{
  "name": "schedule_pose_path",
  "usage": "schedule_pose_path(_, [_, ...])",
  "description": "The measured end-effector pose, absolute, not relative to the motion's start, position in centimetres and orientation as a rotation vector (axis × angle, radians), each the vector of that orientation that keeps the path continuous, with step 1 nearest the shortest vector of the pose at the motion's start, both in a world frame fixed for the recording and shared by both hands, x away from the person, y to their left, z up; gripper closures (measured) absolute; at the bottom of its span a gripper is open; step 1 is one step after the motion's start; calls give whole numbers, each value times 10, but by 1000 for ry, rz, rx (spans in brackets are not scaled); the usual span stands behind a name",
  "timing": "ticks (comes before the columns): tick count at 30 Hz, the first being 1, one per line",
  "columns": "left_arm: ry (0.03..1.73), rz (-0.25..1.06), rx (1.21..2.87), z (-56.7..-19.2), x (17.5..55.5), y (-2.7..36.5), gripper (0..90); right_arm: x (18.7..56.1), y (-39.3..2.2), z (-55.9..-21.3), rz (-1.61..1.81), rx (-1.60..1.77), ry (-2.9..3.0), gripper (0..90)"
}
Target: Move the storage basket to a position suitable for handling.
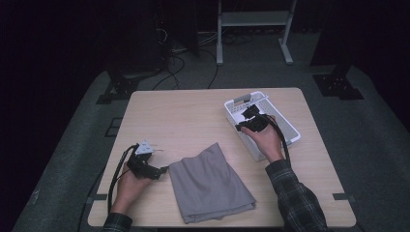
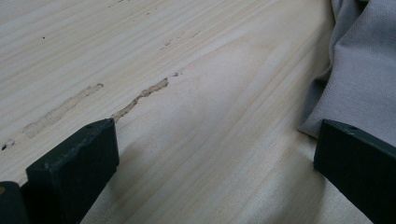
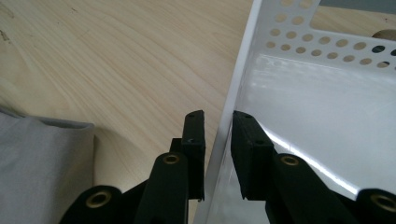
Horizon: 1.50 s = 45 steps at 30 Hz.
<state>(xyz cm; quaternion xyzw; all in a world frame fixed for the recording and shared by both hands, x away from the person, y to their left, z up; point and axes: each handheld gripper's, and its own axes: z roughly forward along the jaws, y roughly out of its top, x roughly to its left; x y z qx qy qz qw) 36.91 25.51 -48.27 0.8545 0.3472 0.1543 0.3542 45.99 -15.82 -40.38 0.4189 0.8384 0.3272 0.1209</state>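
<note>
While the right tongs (image 3: 218, 140) straddle the near side wall of the white perforated basket (image 3: 299, 46), one jaw inside and one outside, pinching it, the left tongs (image 2: 210, 158) rest wide apart on the tabletop (image 1: 183, 116), nothing between them. The folded grey cloth (image 1: 210, 183) lies left of the basket, just beside the left tongs.

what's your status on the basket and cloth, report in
Right gripper shut on basket wall. Left gripper open beside grey cloth. Nothing blocking.
</note>
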Motion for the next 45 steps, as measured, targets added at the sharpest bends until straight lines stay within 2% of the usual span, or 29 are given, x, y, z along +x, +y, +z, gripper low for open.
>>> schedule_pose_path(24, [897, 401, 2209, -483, 369, 255, 0, 451, -175, -405, 929, 1254, 2434, 827])
schedule_pose_path(45, [903, 400, 2201, -483, 368, 254, 0, 417, -200, -396, 951, 1248, 2405, 841])
